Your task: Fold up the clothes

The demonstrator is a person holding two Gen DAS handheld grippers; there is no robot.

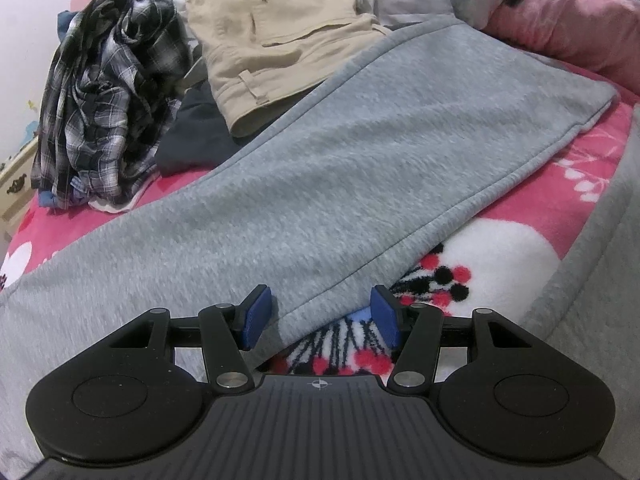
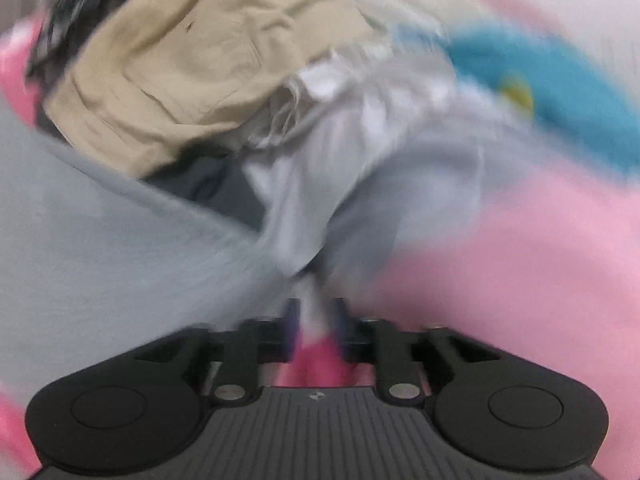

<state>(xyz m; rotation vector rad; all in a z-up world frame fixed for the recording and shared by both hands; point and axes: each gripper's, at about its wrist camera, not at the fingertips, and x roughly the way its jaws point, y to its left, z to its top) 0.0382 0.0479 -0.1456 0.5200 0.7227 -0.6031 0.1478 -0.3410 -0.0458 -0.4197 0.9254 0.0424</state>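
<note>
Pink floral bedding (image 1: pixel 532 204) covers the bed I am working over, printed with white blossoms and red and black dots. Across it lies the grey sweatpants (image 1: pixel 328 184), spread long and flat from lower left toward upper right in my left wrist view. Behind them I see a heap of laundry: a dark plaid shirt (image 1: pixel 108 92) bunched at the left, tan trousers (image 1: pixel 264 36) beside it with a belt loop showing, and a dark navy garment (image 1: pixel 200 128) tucked partly under both. A pink pillow (image 1: pixel 568 20) sits at the far right edge.

My left gripper (image 1: pixel 320 314) has its blue pads (image 1: pixel 256 316) spread wide apart. The near hem of the grey fabric lies in the gap between them, but neither pad is pressing on it.

My right wrist view is heavily blurred. My right gripper (image 2: pixel 314 316) has its fingers drawn close together, pinching a bunch of pale grey-white cloth (image 2: pixel 312 208) that rises from between them. I cannot tell whether this cloth belongs to the sweatpants. Past it I make out the tan trousers (image 2: pixel 180 64), a teal item (image 2: pixel 560 84) at the upper right, and soft pink bedding (image 2: pixel 520 260) to the right.
</note>
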